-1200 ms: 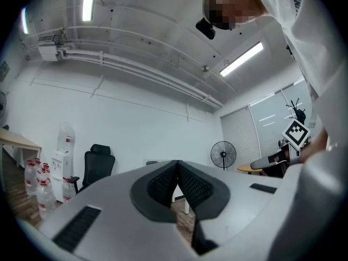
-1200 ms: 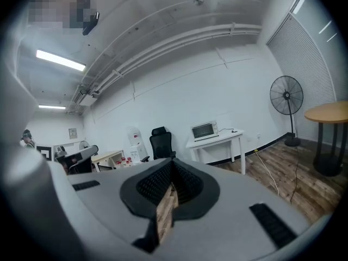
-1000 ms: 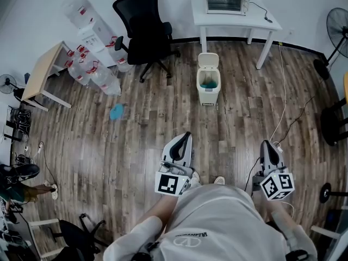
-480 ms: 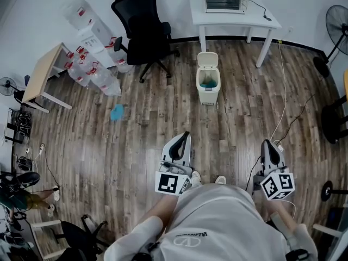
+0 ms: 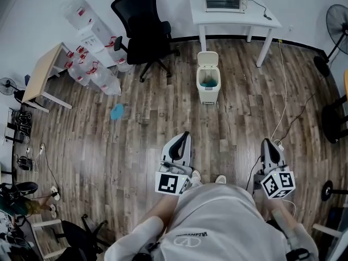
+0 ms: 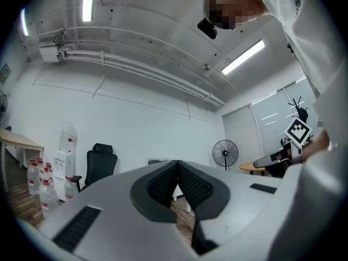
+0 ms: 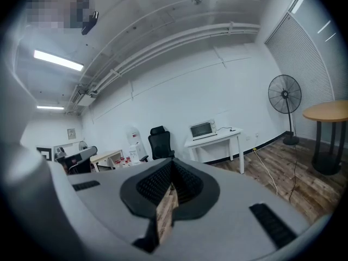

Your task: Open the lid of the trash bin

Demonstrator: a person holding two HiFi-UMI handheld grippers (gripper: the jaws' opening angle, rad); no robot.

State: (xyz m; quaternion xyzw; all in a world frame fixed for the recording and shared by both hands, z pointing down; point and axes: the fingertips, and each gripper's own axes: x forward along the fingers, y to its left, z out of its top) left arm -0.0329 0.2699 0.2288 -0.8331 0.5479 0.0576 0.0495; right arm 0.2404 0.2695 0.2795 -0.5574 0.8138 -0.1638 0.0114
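- A wooden plank floor (image 5: 136,145) is seen across the whole head view, with cables trailed over its right part.
- A white shirt (image 5: 223,222) of the person is shown at the bottom edge of the head view, and both grippers are held close in front of it.
- A white table (image 5: 236,18) is placed against the far wall, and a toaster oven (image 5: 223,1) is set on its top.
- A black office chair (image 5: 142,31) is parked to the left of the white table, near a cluster of water bottles (image 5: 92,69).
- The trash bin (image 5: 208,95) is stood on the floor just in front of the white table's left leg, straight ahead of the person and well apart from both grippers. Its lid (image 5: 208,59) is raised upright at the back, and a blue-green lining is seen inside.
- The left gripper (image 5: 185,137) is held low with its tip pointed toward the bin. In the left gripper view its jaws are pressed together at the tips, and nothing is held between them.
- The right gripper (image 5: 267,144) is held alongside, to the right. Its jaws are likewise closed tip to tip, with nothing clamped.
- A small blue object (image 5: 116,112) is left on the floor, left of the bin.
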